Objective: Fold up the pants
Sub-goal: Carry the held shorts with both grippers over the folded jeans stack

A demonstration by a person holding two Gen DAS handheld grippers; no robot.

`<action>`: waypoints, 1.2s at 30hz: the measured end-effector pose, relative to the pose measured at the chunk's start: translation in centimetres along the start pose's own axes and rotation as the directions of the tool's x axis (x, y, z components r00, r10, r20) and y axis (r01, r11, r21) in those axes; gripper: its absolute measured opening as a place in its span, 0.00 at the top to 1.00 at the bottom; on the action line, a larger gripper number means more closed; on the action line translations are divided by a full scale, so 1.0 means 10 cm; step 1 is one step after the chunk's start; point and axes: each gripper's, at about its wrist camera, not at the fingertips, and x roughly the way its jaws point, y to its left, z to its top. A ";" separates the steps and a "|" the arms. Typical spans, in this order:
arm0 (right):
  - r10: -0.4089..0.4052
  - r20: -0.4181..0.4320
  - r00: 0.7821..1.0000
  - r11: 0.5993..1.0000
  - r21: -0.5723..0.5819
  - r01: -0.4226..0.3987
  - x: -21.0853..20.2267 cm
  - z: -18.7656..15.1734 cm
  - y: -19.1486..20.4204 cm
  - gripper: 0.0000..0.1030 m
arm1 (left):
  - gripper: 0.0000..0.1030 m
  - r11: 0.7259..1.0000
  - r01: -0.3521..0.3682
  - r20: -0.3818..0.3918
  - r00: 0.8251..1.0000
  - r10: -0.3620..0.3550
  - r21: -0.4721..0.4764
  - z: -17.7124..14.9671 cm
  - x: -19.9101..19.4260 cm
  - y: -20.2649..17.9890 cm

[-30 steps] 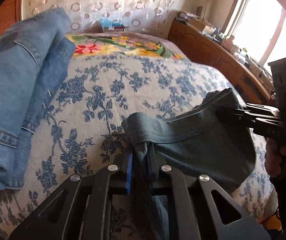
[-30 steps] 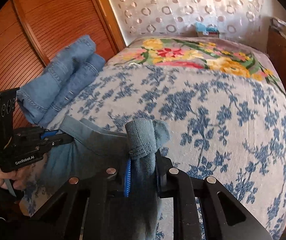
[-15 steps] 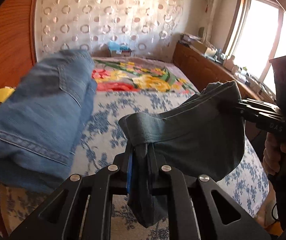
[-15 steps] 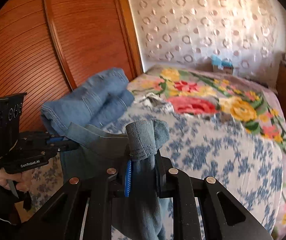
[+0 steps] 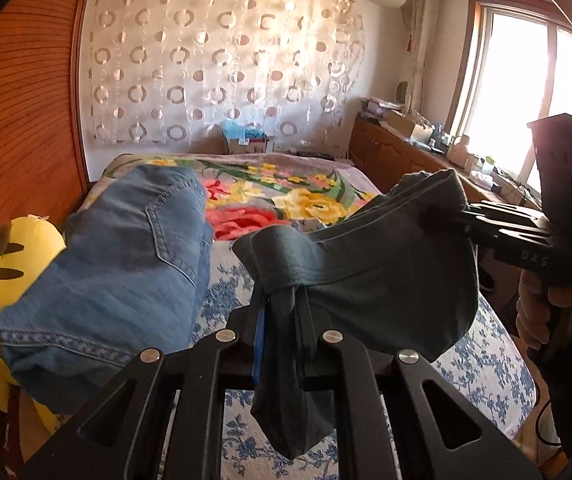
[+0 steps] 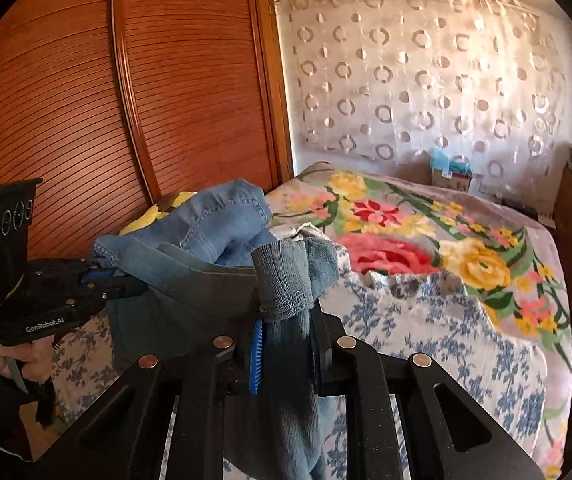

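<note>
So both tongs are pinching the same dark grey pants (image 5: 386,280), one bunched end each, and the cloth hangs slack between them above the bed (image 5: 486,360). In the left wrist view the left tongs (image 5: 281,304) clamp a wad of fabric at 6 o'clock, with the right tongs (image 5: 462,216) gripping the other end over at 3 o'clock. From the right wrist view, the right tongs (image 6: 286,320) squeeze a rolled hem at 6 o'clock, left tongs (image 6: 133,286) at 9. Folded blue jeans (image 5: 125,264) sit at 9 o'clock, next to a yellow plush toy (image 5: 1,272).
</note>
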 end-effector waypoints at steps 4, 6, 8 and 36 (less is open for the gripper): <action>0.013 0.002 1.000 0.999 -0.030 -0.013 0.15 0.09 0.00 0.83 | 0.88 1.000 -0.025 0.023 0.999 0.025 -0.008 0.03 -0.06 0.08; 0.019 0.004 1.000 0.998 -0.060 -0.019 0.22 0.17 0.05 0.82 | 0.88 0.999 -0.037 0.037 0.999 0.038 -0.021 0.04 -0.12 0.14; 0.026 0.010 1.000 0.996 -0.090 -0.025 0.30 0.26 0.06 0.83 | 0.88 0.998 -0.047 0.051 0.998 0.048 -0.030 0.05 -0.16 0.19; 0.086 -0.031 0.996 0.924 -0.372 -0.091 1.68 1.09 0.59 0.82 | 0.88 0.969 -0.185 0.105 0.973 0.204 -0.161 0.06 -0.22 1.18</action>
